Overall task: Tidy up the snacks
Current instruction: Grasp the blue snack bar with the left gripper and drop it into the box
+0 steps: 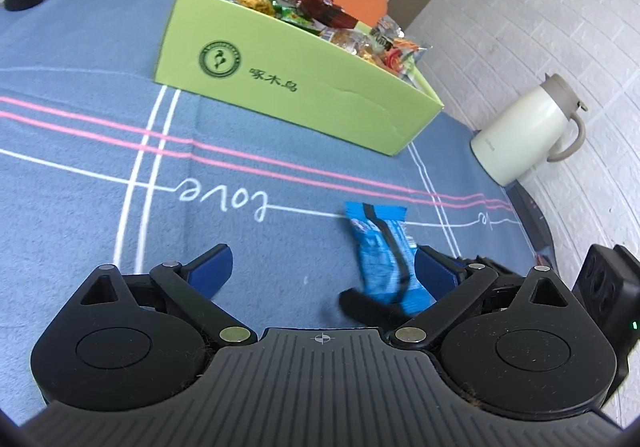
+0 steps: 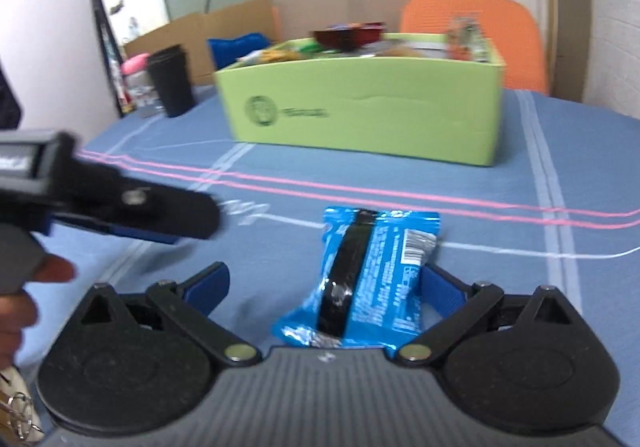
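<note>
A blue snack packet with a black stripe lies on the blue tablecloth between the wide-open fingers of my right gripper. It also shows in the left wrist view, by the right finger of my open, empty left gripper. A black fingertip of the right gripper reaches under its near end there. The left gripper shows at the left of the right wrist view. A light green box full of wrapped snacks stands further back; it also shows in the right wrist view.
A cream jug stands at the table's right edge by a white brick wall. A black cup and a pink-lidded jar stand at the far left. An orange chair and cardboard boxes are behind the table.
</note>
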The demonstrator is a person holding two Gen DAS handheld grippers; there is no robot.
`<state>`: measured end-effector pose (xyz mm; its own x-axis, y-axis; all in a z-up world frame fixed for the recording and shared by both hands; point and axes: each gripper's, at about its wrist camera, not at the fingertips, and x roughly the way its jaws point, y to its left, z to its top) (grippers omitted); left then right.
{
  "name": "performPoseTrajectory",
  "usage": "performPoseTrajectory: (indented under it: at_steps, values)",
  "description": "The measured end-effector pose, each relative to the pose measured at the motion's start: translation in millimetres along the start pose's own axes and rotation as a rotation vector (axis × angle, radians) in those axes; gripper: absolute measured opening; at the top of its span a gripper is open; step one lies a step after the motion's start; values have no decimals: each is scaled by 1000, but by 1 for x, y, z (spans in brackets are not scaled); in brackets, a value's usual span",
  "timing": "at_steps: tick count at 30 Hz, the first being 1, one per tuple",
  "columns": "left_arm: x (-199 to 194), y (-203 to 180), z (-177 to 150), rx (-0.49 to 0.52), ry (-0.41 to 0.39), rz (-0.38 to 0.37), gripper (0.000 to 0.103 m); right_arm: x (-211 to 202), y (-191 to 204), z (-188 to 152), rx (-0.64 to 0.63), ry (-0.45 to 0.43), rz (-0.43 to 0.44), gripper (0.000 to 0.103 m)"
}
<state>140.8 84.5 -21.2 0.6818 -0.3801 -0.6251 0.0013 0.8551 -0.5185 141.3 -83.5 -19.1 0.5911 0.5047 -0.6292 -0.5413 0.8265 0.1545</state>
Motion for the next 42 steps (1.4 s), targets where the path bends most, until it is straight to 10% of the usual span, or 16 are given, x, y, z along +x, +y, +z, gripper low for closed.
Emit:
performPoseTrajectory:
  at_steps: [10, 23, 24, 25, 28, 35, 42]
  values:
    - [20, -9, 25, 16, 54, -23, 86, -8, 26, -9, 56, -42, -186, 99]
    - [82, -38, 42, 143, 237, -99, 55, 3, 9, -6, 72, -30, -153, 97]
    - [84, -40, 40, 149, 231, -106, 51, 3, 10, -6, 65, -35, -158, 92]
    - [85, -41, 39, 161, 231, -106, 46, 2, 12, -6, 52, -42, -157, 67]
    - [85, -42, 36, 164, 225, -92, 17, 1, 13, -7, 21, -47, -185, 53]
    - [56, -44, 51, 104, 143, -149, 10, -18, 15, 14, -2, -112, -165, 51]
    - [47, -70, 143, 113, -14, -128, 10, -6, -3, 104, -126, -233, -142, 50]
